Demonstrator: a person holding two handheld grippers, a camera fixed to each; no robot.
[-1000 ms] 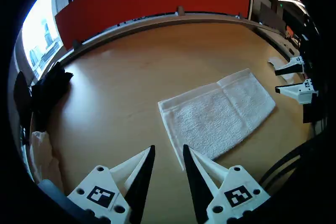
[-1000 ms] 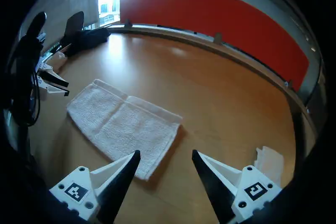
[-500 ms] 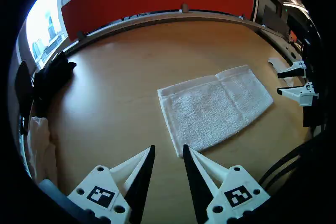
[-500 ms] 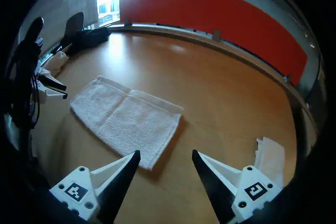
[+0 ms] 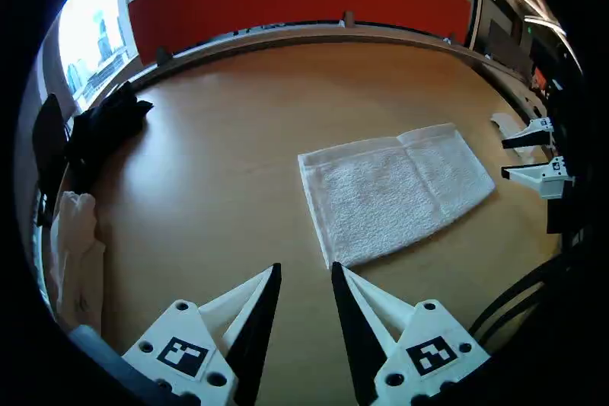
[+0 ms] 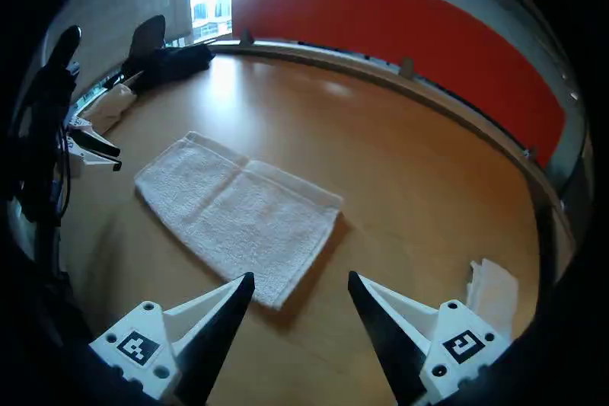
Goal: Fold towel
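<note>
Towel (image 5: pixel 396 196) lies folded on the table (image 5: pixel 213 147); left gripper (image 5: pixel 304 269) stands narrowly parted, right gripper (image 6: pixel 301 278) spread wider, neither touching it.

Left gripper (image 5: pixel 304 273): fingers a narrow gap apart, angled forward and down. Right gripper (image 6: pixel 301 280): fingers spread wider, tilted down likewise. Facing each other, each well off to the other's outer side, fingers parted.

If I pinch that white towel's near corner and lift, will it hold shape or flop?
Likely floppy: the towel is soft terry lying flat in folded layers, so a lifted corner would probably sag and the layers part. Probably light for its size. Pushed on the smooth wooden table, it may bunch rather than slide whole.
</note>
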